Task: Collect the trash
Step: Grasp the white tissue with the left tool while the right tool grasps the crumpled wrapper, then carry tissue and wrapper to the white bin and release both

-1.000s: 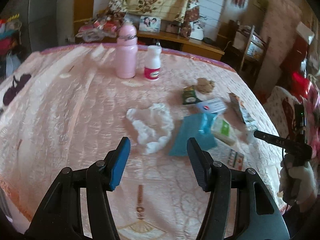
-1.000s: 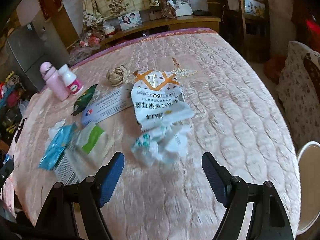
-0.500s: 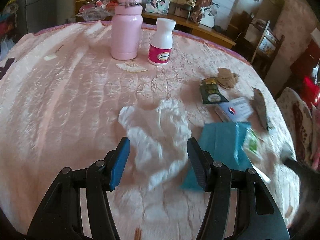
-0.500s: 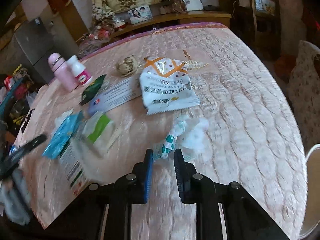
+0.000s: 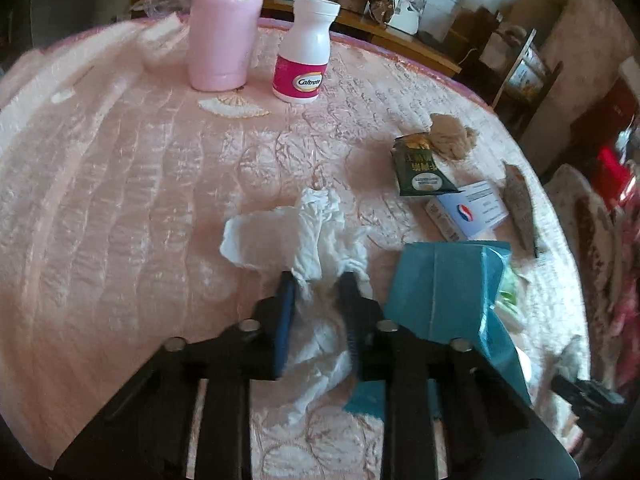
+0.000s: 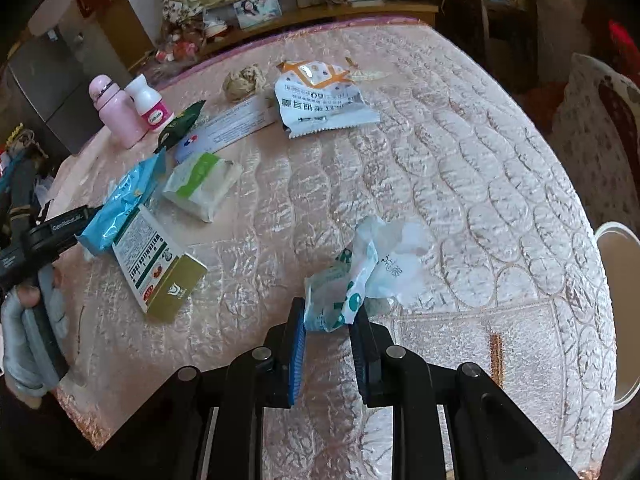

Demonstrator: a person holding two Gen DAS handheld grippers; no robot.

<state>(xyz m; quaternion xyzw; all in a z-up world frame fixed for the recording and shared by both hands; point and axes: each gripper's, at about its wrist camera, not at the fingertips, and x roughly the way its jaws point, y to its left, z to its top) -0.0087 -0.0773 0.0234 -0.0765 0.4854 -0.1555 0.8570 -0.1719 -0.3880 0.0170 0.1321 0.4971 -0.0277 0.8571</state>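
Left gripper (image 5: 316,280) jaws just closed, pinching the crumpled white tissue (image 5: 296,240) at its near end; the rest trails ahead on the pink quilted table cover (image 5: 120,184). Right gripper (image 6: 328,316) clamped on the crumpled plastic wrapper (image 6: 368,268), bunched for lifting. Teal packet (image 5: 444,284) just right of left jaws, untouched.

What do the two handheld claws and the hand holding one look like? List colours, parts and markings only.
Left claw: black plastic linkage arms with round silver pivot pins, and flat blue ribbed pads on the fingers. Right claw: same build, black arms, silver pins, blue pad. In the right wrist view, the left claw's black body carries small white lettering, and the hand gripping its handle wears a light grey glove.
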